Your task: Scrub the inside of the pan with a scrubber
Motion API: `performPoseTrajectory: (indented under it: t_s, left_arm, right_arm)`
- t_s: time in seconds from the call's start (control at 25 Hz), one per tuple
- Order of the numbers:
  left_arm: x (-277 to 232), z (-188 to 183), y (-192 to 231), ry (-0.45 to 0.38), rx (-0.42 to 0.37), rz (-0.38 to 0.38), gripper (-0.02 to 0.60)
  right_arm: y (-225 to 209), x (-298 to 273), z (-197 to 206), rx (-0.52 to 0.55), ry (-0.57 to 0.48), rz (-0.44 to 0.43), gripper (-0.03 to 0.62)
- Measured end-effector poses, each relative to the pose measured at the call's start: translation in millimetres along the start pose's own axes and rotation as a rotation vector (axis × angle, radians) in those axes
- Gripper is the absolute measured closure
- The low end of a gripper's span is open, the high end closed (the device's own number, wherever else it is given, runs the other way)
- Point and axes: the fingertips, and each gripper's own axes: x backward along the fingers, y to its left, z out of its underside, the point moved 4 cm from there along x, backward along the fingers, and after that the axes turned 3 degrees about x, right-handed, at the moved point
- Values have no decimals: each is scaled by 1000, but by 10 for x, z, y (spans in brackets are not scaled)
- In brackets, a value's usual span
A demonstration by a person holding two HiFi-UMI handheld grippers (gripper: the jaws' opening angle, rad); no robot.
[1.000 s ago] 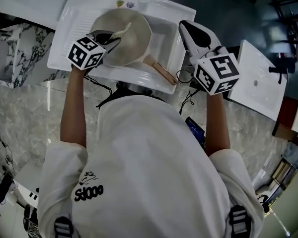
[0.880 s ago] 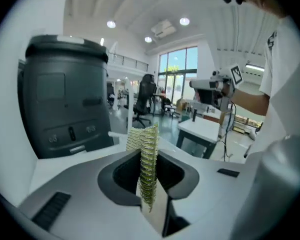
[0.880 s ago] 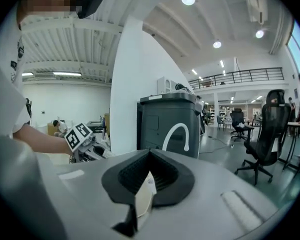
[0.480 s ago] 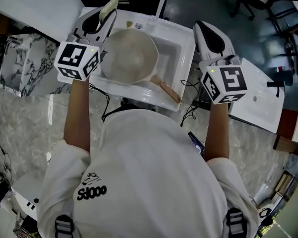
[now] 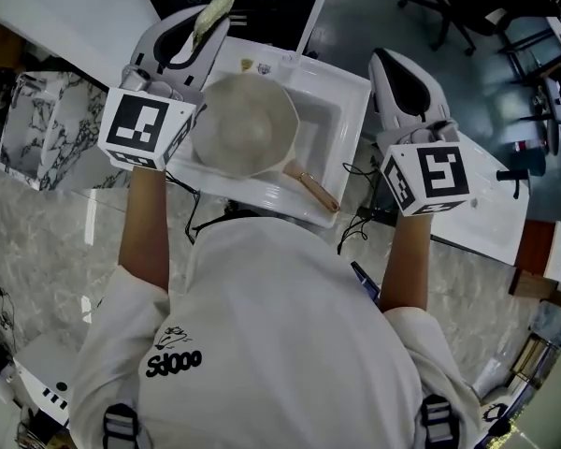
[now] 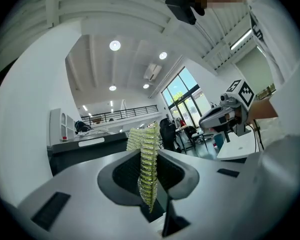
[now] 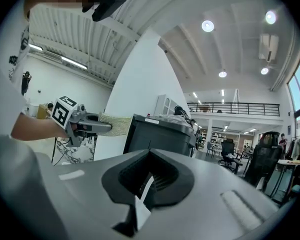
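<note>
— What's changed?
— The left gripper (image 5: pixel 204 21), clamped on the scrubber (image 6: pixel 146 164), has lifted clear of the pan (image 5: pixel 243 124), which sits in the sink (image 5: pixel 341 96).
— And the right gripper (image 5: pixel 393 64)?
— Closed on nothing, raised beside the sink. Scrubbing looks paused or finished.

- Left claw (image 6: pixel 149 158): jaws closed on the scrubber (image 6: pixel 144 140), which is gripped edge-on between the dark pads (image 6: pixel 124 178).
- Scrubber: yellow-green, mesh-textured, upright. Its top stands above the jaws and its lower end hangs below the pads.
- View tilted upward: white ceiling with round lights (image 6: pixel 115 45), tall window (image 6: pixel 182 98), railing (image 6: pixel 121 115) along an upper level.
- Dark cabinet (image 6: pixel 85 151) behind the jaws, left of the scrubber.
- Right claw (image 6: pixel 207 120): well apart at right, marker cube (image 6: pixel 243 91) uppermost, on a bare forearm (image 6: pixel 264 109). Jaw state not readable here.
- White shirt (image 6: pixel 285 84) fills the right edge.
</note>
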Motion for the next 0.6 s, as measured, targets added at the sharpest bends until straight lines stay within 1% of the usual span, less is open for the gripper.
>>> performPoseTrajectory:
  t_s: [0.12,0.2,0.36,0.52,0.6]
  left_arm:
    - [-10,-22,-27,11,-21,4,509]
    - [-15,23,-36,30,-14,-1,509]
    - [-20,121,-56,52,-6,2,509]
    - [-23,146,-78,45,-2,7,509]
    - [-12,181,-83,55,0,11,509]
  right_arm:
    - [-23,-6,-42,9,-6,27,588]
    - [-19,-18,-26,12,-2,37,588]
    - [2,-42,43,4,13,30,588]
    - [21,-56,74,-7,16,26,588]
    - [35,-68,83,-12,15,21,588]
